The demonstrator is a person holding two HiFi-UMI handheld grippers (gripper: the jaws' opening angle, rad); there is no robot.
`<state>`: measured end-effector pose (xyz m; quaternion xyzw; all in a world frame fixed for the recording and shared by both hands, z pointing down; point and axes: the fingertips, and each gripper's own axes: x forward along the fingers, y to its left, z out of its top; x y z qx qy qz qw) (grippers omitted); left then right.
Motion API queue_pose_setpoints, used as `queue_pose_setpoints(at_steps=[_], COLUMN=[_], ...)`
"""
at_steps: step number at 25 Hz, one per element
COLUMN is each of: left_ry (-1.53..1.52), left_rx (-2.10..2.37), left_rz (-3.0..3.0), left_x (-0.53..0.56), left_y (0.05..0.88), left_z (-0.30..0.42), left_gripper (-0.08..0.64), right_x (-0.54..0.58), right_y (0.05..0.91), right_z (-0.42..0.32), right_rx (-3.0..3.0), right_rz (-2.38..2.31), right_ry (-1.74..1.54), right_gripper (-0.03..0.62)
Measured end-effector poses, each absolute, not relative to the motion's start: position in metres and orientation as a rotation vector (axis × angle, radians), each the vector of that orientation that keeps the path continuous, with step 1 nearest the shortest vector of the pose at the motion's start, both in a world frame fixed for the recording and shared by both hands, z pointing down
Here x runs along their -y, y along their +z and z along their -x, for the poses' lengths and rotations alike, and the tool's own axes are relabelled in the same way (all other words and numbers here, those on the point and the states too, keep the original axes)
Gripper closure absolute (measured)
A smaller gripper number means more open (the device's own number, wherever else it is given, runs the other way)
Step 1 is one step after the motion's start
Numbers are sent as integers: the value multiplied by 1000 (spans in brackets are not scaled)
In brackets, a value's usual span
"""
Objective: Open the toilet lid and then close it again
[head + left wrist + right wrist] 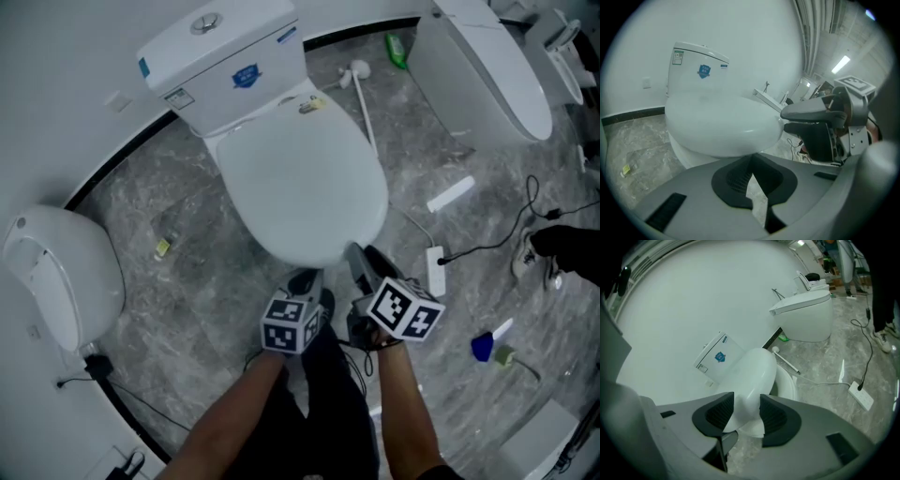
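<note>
The toilet lid (300, 178) belongs to the white toilet that stands on the grey marble floor (169, 206), in front of the tank (225, 56). In the right gripper view its front edge is a little raised, so that a part of the bowl rim (788, 383) shows under it. The right gripper (364, 261) grasps this front edge: the lid sits between the two dark pads (721, 411), and both pads press on it. The left gripper (305, 279) is just beside the right one, below the lid's front. Its jaws are clenched and hold nothing; only a thin slit of floor shows between them.
</note>
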<state>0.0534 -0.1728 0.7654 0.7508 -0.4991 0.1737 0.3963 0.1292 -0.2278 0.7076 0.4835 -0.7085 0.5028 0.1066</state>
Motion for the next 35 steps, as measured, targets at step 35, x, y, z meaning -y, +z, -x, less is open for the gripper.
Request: queue_pose_setpoints(at_steps=[35], left_ry=[324], left_rx=[1620], left_rz=[-2002], left_x=[297], left_y=[551], left_z=[53], left_gripper=[554], right_x=[355], right_y=[508], right_z=[-26], right_rx=[2499], right_rz=[-1080], right_ry=[726], right_gripper=[568])
